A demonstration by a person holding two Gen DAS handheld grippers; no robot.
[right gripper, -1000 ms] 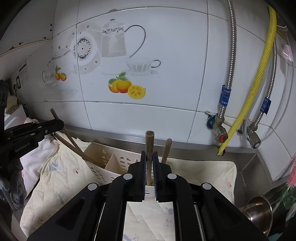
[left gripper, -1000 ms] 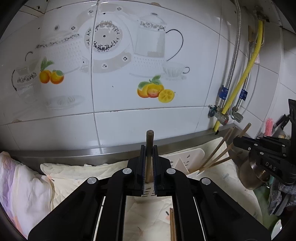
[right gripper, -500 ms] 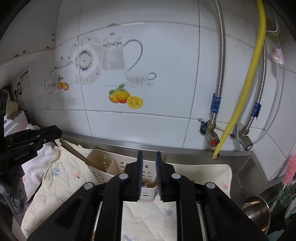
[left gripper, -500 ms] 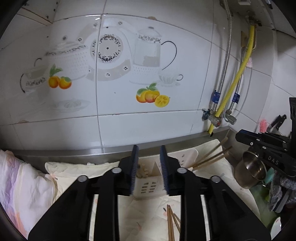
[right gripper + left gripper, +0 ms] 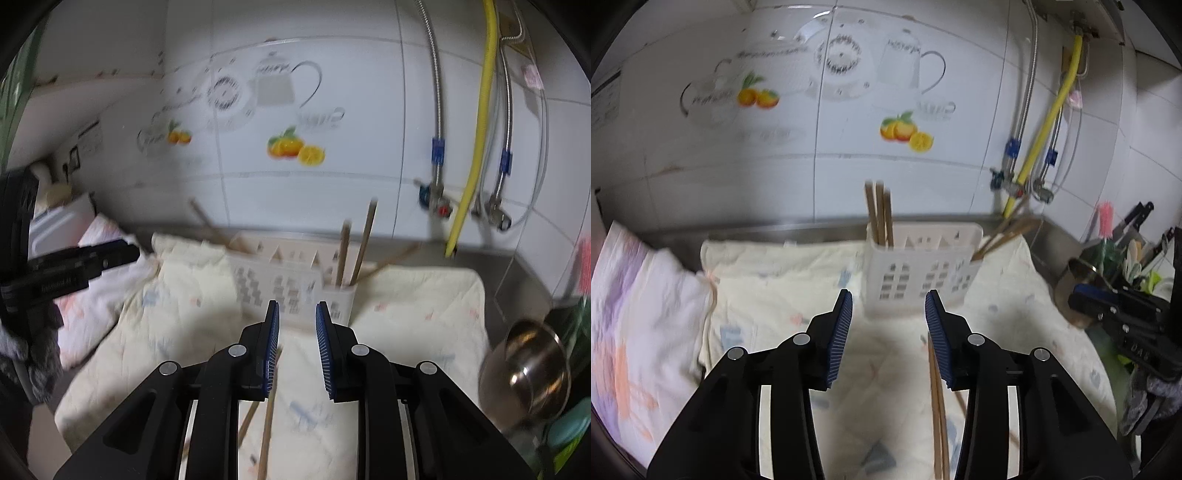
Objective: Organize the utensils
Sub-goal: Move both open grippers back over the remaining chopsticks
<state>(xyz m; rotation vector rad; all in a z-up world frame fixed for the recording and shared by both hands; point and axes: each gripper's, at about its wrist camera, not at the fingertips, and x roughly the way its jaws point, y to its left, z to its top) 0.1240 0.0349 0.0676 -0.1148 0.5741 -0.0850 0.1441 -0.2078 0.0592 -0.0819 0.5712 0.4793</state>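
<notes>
Tiled counter, quilted mat (image 5: 768, 280) | both grippers, left gripper (image 5: 888, 295) and right gripper (image 5: 297, 306), now spreading empty, backing off | chopsticks (image 5: 879, 214) released into caddy (image 5: 919, 269) | roughly 3 chopsticks on mat (image 5: 938, 406) seemingly waiting.

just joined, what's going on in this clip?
A person is sorting chopsticks into a white slotted holder on a quilted cloth. Both tools are open and empty: the left tool and right tool hover just short of the holder. Some chopsticks stand upright in one end compartment, others lean out of the other end. Loose chopsticks lie on the cloth, not yet picked up.
</notes>
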